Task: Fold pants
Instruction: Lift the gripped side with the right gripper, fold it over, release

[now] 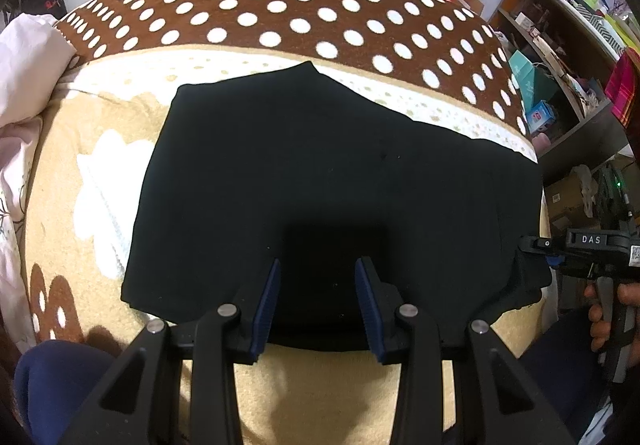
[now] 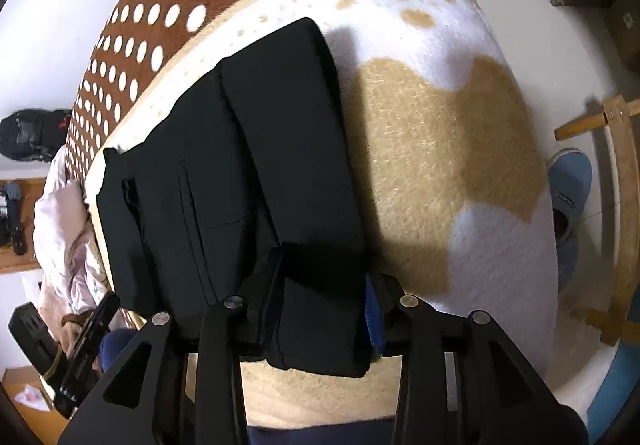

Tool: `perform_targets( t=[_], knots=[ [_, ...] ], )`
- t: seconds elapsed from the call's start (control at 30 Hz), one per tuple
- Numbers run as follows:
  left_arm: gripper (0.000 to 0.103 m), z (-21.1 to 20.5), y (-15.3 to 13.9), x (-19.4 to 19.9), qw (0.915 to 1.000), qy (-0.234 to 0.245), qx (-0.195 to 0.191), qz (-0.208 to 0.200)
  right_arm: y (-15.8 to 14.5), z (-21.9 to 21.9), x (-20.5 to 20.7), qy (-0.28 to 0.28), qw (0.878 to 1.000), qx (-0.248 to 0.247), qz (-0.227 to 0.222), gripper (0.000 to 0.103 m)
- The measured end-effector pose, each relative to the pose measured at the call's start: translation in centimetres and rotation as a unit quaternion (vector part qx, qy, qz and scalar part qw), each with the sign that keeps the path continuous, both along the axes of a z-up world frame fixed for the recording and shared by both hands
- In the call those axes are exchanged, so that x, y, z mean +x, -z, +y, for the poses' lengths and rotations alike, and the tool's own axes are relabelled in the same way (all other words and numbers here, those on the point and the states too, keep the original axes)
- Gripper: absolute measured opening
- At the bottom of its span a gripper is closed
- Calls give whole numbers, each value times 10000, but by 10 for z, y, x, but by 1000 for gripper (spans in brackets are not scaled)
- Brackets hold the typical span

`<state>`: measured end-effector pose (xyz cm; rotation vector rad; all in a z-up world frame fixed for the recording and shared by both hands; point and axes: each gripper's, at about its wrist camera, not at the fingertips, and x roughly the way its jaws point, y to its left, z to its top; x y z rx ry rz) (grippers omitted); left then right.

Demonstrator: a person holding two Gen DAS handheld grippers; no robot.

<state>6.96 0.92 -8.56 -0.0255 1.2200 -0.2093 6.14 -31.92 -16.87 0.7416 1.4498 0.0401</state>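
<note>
Black pants (image 1: 320, 165) lie folded flat on the blanket-covered bed (image 1: 72, 149). My left gripper (image 1: 317, 273) is open and empty, its blue pads over the pants' near edge. In the left wrist view my right gripper (image 1: 532, 249) sits at the pants' right end. In the right wrist view the pants (image 2: 224, 165) run away to the upper left, and my right gripper (image 2: 324, 285) has its jaws around the folded leg end, which is lifted and doubled over between the fingers. The left gripper (image 2: 92, 329) shows at the lower left there.
The blanket has a brown band with white dots (image 1: 280, 13) at the far side. Pink bedding (image 1: 24, 57) lies at the left. Cluttered shelves (image 1: 560, 57) stand to the right. A wooden frame (image 2: 620, 205) and a blue slipper (image 2: 570, 185) are on the floor beside the bed.
</note>
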Motion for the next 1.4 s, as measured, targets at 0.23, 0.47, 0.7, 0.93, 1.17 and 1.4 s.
perform_targets(
  t=[0.23,0.47,0.7,0.93,1.17,1.4],
  knots=[
    [41,-1,-1,-1,10000,56,-22,2,-1,6,5,-230,9996,-100,-101,29],
    [41,5,-2,1,10000,-55,-71,14,-32,-4,-8,-229,9956,517,-748,12],
    [41,8,-5,1,9999,-98,-121,-15,-57,13,-6,-446,9897,749,-1133,12],
    [41,15,-14,2,9996,-175,-179,-119,-94,40,2,-714,9807,959,-1545,12],
    [41,33,-22,5,9989,-371,-184,-233,-124,83,18,-1104,9708,1131,-1805,12],
    [41,65,-36,7,9964,-703,-154,-446,-135,149,45,-1700,9591,1302,-1853,12]
  ],
)
